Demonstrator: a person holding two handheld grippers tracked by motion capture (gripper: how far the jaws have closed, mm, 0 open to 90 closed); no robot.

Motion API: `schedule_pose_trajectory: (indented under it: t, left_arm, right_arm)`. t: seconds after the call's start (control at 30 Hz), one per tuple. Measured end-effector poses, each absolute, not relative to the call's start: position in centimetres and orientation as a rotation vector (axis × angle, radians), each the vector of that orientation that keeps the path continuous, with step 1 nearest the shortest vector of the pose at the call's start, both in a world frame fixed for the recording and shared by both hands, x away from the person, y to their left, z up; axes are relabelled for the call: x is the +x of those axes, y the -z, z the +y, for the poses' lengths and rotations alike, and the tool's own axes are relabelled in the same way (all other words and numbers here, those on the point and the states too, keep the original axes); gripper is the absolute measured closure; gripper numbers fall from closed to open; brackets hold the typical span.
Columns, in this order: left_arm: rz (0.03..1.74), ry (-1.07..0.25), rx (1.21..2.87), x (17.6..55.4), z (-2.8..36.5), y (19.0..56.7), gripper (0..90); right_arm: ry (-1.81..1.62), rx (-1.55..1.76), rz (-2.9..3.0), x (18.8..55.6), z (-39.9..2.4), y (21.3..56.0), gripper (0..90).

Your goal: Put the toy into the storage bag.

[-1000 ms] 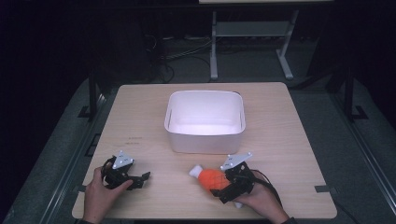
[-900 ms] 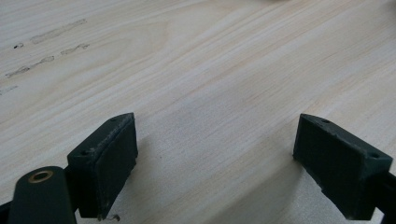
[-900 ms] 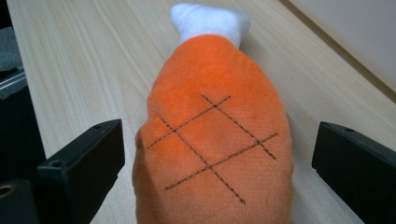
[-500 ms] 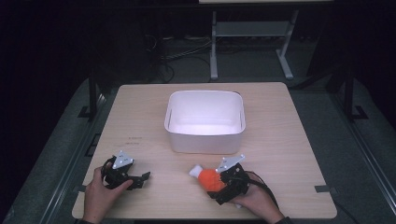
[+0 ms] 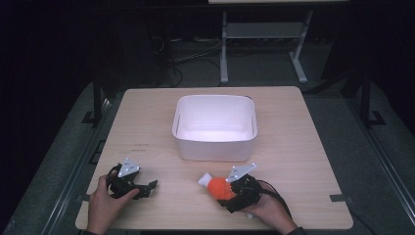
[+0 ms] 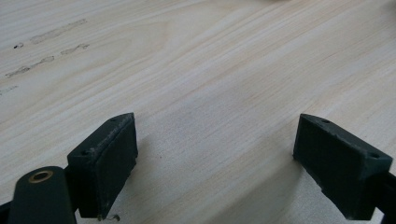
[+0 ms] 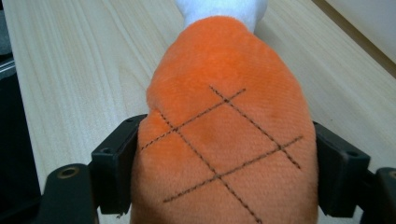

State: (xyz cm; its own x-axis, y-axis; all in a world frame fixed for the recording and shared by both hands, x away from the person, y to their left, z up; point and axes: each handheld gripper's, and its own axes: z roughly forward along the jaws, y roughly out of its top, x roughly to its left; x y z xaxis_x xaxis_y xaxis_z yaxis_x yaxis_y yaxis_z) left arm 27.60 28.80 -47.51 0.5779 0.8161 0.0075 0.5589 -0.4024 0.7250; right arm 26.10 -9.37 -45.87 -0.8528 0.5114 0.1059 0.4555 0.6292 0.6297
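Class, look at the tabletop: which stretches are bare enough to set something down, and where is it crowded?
Free: the strips left and right of the white bin, and between the left gripper and the orange plush toy. Crowded: the near edge right of centre, where the right gripper has been closing its jaws against the toy. The bin's inside looks empty.

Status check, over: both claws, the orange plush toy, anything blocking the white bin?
Right claw closing on orange plush toy, pads touching its sides. Left claw open, idle. White bin unobstructed.
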Motion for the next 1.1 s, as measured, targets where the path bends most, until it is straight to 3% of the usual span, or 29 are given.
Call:
schedule_pose_trajectory:
  t: [1.1]
  left_arm:
    - [1.091, -0.477, 2.117, 27.6, 28.8, 47.5, 12.9]
  right_arm:
    - [-1.044, 0.915, 2.664, 25.6, -15.9, 44.4, 22.6]
